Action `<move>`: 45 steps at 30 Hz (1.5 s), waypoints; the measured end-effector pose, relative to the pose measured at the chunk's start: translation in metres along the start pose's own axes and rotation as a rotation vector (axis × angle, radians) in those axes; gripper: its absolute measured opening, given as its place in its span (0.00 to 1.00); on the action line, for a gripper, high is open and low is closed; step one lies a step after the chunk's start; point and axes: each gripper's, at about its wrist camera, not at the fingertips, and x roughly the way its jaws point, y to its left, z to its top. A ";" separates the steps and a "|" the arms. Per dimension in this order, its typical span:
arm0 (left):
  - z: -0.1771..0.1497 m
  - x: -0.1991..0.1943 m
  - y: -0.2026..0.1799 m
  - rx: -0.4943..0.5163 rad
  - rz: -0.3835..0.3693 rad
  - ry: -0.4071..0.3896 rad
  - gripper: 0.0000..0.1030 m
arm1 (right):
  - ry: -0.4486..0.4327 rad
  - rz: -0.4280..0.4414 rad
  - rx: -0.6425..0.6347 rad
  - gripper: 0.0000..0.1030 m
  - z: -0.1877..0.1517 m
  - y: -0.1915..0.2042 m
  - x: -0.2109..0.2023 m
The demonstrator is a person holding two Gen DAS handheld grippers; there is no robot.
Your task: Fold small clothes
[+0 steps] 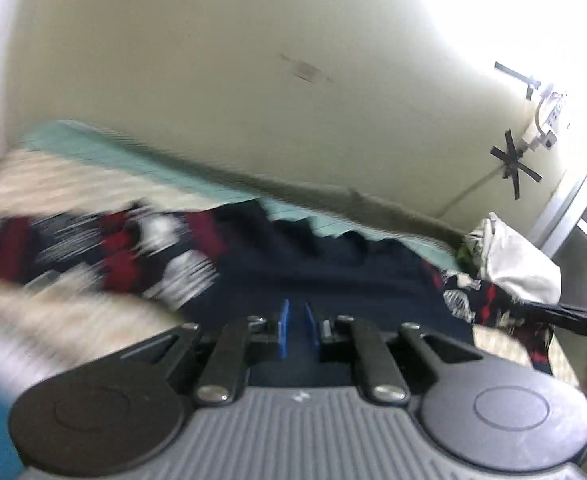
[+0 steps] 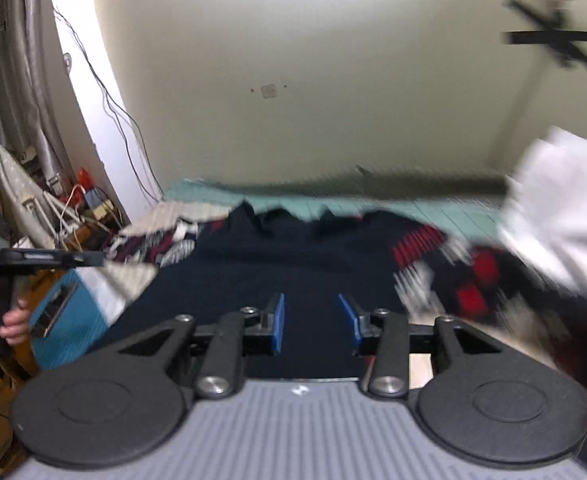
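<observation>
Navy cloth, the garment (image 2: 293, 256), lies spread on the bed directly ahead of and under both grippers, its far edge rumpled against the teal sheet (image 2: 433, 210). Its long axis seems to run left to right across both views, though blur makes that uncertain.

The left gripper (image 1: 298, 326) sits low over the cloth, blue pads nearly together with a thin gap; whether cloth is pinched there I cannot tell. The right gripper (image 2: 311, 324) hovers over the near edge with pads well apart, nothing between them.

Both look equally near, so the fold likely turns on lifting the near edge away toward the wall.

A patterned blanket (image 1: 125, 248) flanks the garment, and white clothes (image 2: 561, 200) are piled to the right.
</observation>
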 end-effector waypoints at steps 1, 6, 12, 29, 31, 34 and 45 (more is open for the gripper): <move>0.016 0.031 -0.004 0.008 -0.015 0.036 0.09 | 0.014 0.008 0.007 0.35 0.015 -0.002 0.029; 0.052 0.165 -0.015 0.046 -0.001 0.244 0.09 | 0.146 -0.005 0.042 0.34 0.051 -0.024 0.165; 0.076 0.243 -0.006 0.006 -0.081 0.219 0.12 | 0.188 0.046 0.036 0.32 0.060 -0.046 0.258; 0.022 -0.060 0.155 -0.310 0.366 -0.216 0.36 | -0.045 0.145 0.180 0.50 0.005 -0.004 0.169; 0.007 -0.110 0.187 -0.396 0.511 -0.257 0.37 | -0.033 0.184 0.161 0.50 -0.007 0.013 0.164; -0.011 -0.163 0.229 -0.518 0.618 -0.313 0.37 | 0.002 0.229 0.114 0.49 -0.022 0.032 0.170; -0.020 -0.133 0.292 -0.726 0.581 -0.266 0.58 | 0.018 0.274 0.307 0.53 -0.027 0.006 0.181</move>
